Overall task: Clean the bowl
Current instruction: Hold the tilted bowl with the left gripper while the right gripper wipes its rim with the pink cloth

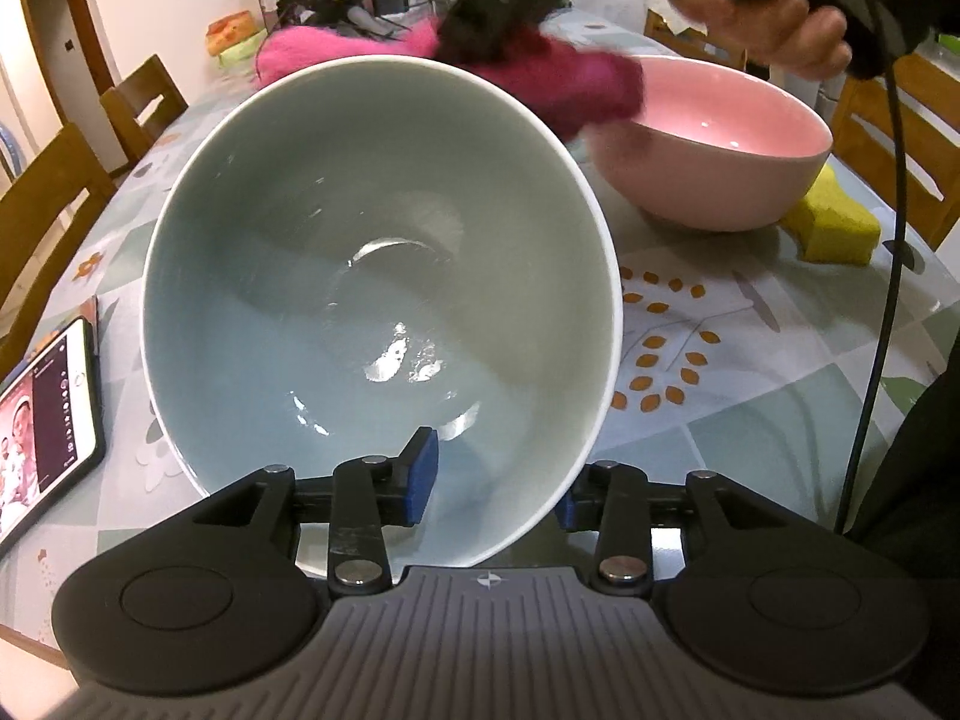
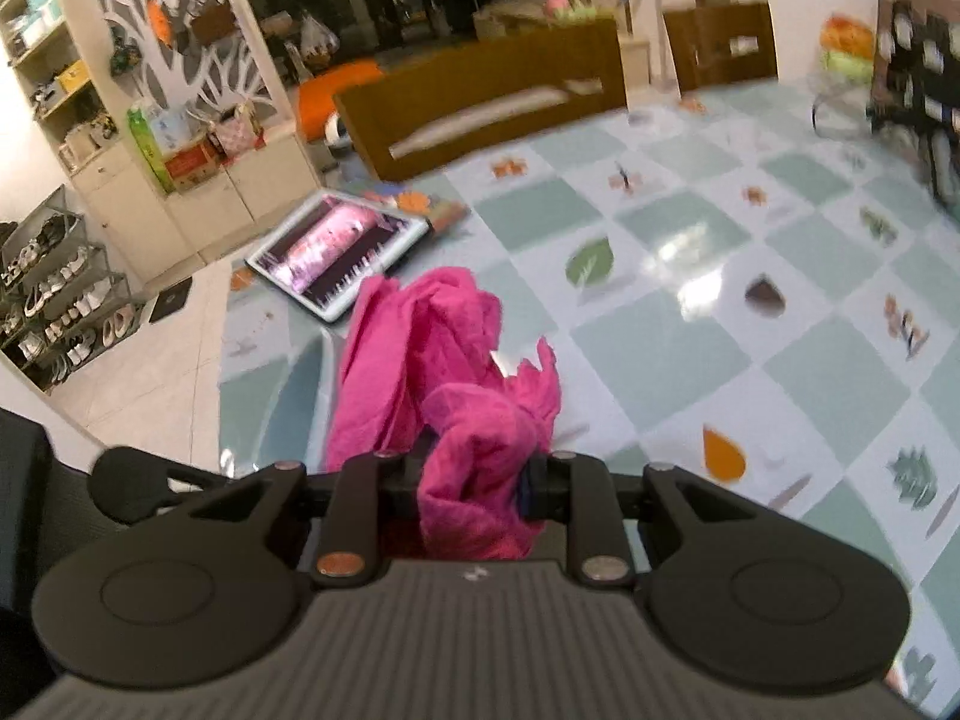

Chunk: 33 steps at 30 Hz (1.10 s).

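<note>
Left hand-held gripper (image 1: pixel 492 480) clamps bowl (image 1: pixel 384 300) rim — tilted.

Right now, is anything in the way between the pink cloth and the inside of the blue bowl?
Nothing visible blocks it. The left gripper holds the blue bowl by its rim, tilted with its opening bare. The right gripper holds the pink cloth just past the bowl's far rim, in front of the pink bowl.

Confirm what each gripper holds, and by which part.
Left gripper clamps the pale blue ceramic bowl by its near rim wall. Right gripper pinches the bunched pink cloth at one end.
</note>
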Motion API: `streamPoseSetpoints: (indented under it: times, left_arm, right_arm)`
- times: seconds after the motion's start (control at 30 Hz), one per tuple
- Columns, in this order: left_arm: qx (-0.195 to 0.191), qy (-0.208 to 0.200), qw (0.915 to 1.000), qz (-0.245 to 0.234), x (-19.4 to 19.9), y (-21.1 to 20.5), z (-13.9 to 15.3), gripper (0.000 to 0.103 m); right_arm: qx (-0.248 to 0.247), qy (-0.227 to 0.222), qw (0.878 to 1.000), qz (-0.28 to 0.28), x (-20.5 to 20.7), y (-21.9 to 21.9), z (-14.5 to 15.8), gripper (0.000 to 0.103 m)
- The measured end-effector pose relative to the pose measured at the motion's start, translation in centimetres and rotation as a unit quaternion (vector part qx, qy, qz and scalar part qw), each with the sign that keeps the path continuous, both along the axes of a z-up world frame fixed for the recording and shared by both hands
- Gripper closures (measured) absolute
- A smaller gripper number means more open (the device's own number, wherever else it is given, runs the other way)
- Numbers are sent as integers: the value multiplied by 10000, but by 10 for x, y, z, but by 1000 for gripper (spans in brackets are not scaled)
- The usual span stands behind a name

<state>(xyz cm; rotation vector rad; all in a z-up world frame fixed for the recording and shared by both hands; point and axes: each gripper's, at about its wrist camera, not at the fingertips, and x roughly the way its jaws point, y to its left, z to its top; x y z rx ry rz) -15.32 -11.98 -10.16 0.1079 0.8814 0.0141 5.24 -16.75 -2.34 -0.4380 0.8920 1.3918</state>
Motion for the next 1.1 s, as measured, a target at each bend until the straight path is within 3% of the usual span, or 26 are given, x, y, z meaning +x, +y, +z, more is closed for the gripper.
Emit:
streamPoseSetpoints:
  times: [0.1,0.2,0.37,0.5,0.77,0.87,1.1]
  left_arm:
    - [-20,11,10000,-17,2,3,1,60]
    - [-32,17,10000,-40,2,6,2,59]
    - [-73,39,9999,-93,3,10,2,58]
    - [-95,39,9999,-91,3,13,3,57]
    - [-111,37,9999,-70,0,15,3,56]
    - [-116,41,9999,-68,1,16,3,55]
    - [-116,43,9999,-62,1,16,2,55]
  right_arm:
    - [-277,-4,9996,66,-1,1,-13,79]
    - [-235,9,9997,71,1,-1,-7,79]
    - [266,69,9994,226,2,3,23,78]
    - [346,6,9984,442,-2,17,31,78]
    - [-252,92,9992,303,9,25,-3,79]
    - [-460,-94,9988,115,6,20,-6,79]
    - [-160,-212,9996,-136,-3,5,12,78]
